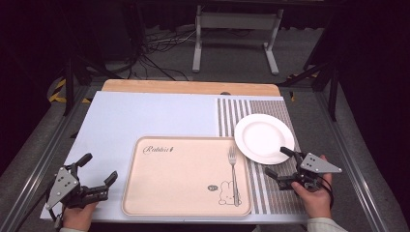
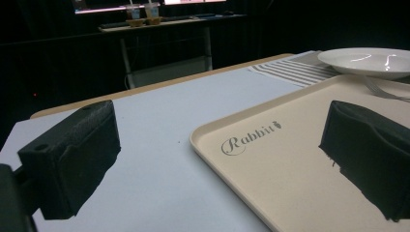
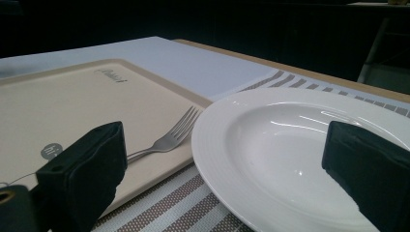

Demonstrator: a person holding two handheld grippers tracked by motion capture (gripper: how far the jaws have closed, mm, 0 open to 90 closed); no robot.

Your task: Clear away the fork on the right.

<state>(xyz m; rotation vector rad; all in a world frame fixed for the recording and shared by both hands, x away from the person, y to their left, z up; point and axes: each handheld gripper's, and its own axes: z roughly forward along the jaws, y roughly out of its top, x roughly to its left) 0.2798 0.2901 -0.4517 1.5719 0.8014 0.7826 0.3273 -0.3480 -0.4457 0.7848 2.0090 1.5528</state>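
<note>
A cream tray (image 1: 179, 179) printed with "Rabbit" lies on the pale blue table. A metal fork (image 1: 233, 174) rests along the tray's right side, tines pointing away from me; its tines also show in the right gripper view (image 3: 176, 131). A white plate (image 1: 263, 137) sits on the striped placemat (image 1: 270, 193), its edge over the tray's right rim. My left gripper (image 1: 100, 169) hovers open at the tray's left, nothing between its fingers. My right gripper (image 1: 279, 162) stands open just in front of the plate (image 3: 290, 154), holding nothing. The tray (image 2: 290, 164) also lies ahead in the left gripper view.
A wooden strip (image 1: 193, 87) runs along the table's far edge. Beyond it stand a white frame (image 1: 237, 34) and loose cables on the floor. Metal rails flank the table on both sides. Bare blue surface (image 1: 145, 116) stretches behind the tray.
</note>
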